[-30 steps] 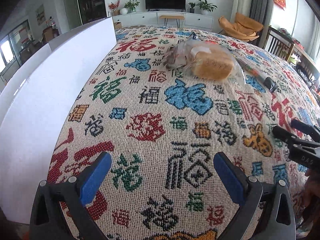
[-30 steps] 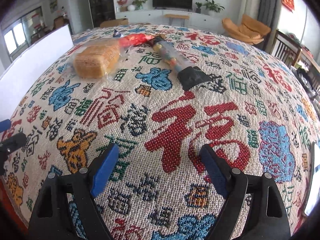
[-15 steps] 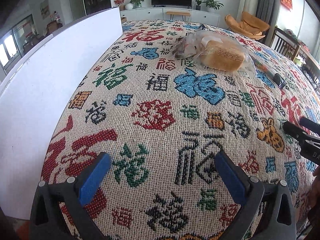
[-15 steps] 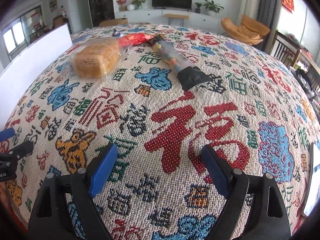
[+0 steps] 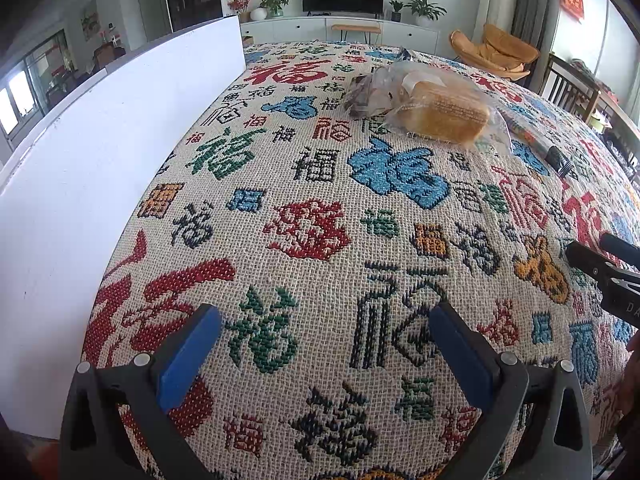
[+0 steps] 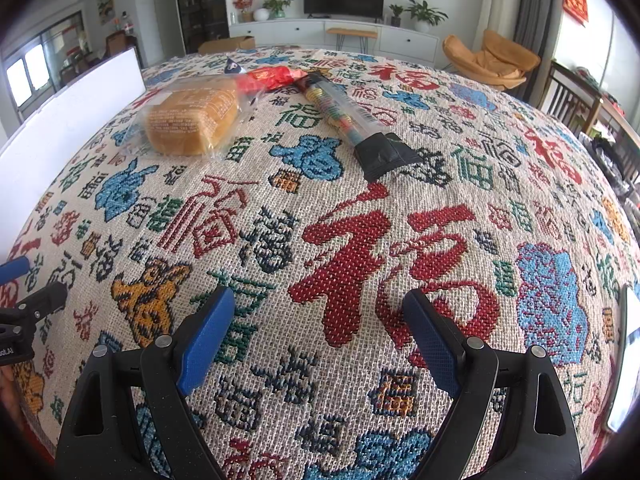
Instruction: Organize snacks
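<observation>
A bagged bread loaf (image 5: 440, 114) (image 6: 192, 120) lies on the patterned tablecloth (image 5: 312, 236) at the far middle. A dark snack bag (image 5: 362, 94) lies against its left side. A red snack packet (image 6: 272, 78) lies behind the loaf. A long clear candy tube with a black end (image 6: 352, 124) (image 5: 536, 142) lies to its right. My left gripper (image 5: 324, 354) is open and empty, low over the near cloth. My right gripper (image 6: 320, 334) is open and empty, also near the front, and shows at the right edge of the left wrist view (image 5: 604, 268).
A white box wall (image 5: 100, 168) (image 6: 68, 120) stands along the table's left side. A phone-like white object (image 6: 624, 360) lies at the right table edge. Chairs (image 5: 576, 92) stand beyond the far right of the table.
My left gripper has moved a little forward and left, so the loaf and white box look nearer. The right gripper has barely moved. Both stay open.
</observation>
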